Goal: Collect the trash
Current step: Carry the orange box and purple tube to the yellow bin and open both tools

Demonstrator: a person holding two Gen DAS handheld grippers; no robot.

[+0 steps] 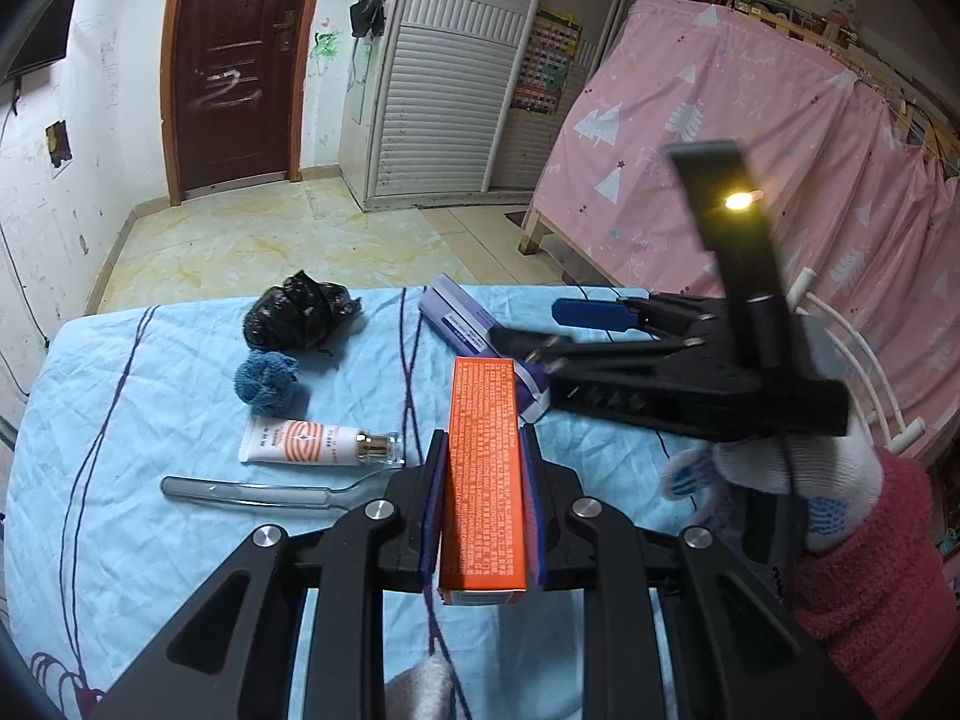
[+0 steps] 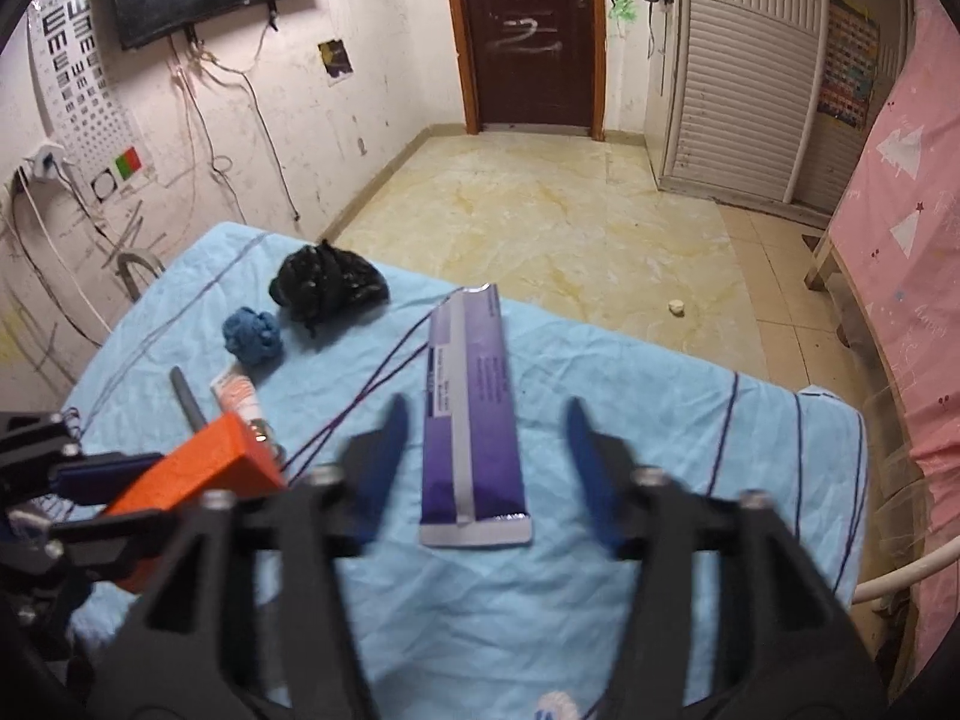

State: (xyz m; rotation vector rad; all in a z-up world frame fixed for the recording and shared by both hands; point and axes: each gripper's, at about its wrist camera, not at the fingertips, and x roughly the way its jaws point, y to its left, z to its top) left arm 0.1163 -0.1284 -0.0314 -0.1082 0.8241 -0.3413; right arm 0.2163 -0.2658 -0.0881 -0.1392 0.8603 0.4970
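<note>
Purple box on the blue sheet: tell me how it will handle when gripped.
The purple box looks like thin card, so probably light and easy to crush. Its flat faces lie flush on the sheet, so it should slide, not roll. The right gripper stands open astride it.

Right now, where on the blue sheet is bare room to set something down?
Free: the sheet right of the purple box, up to its far edge, and the near strip. Crowded: the left, with black bag, blue ball, tube, spoon.

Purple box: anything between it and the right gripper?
Nothing visible. The purple box lies flat on the blue cloth, between the open right gripper fingers, untouched. The left gripper, holding the orange box, is off to one side.
</note>
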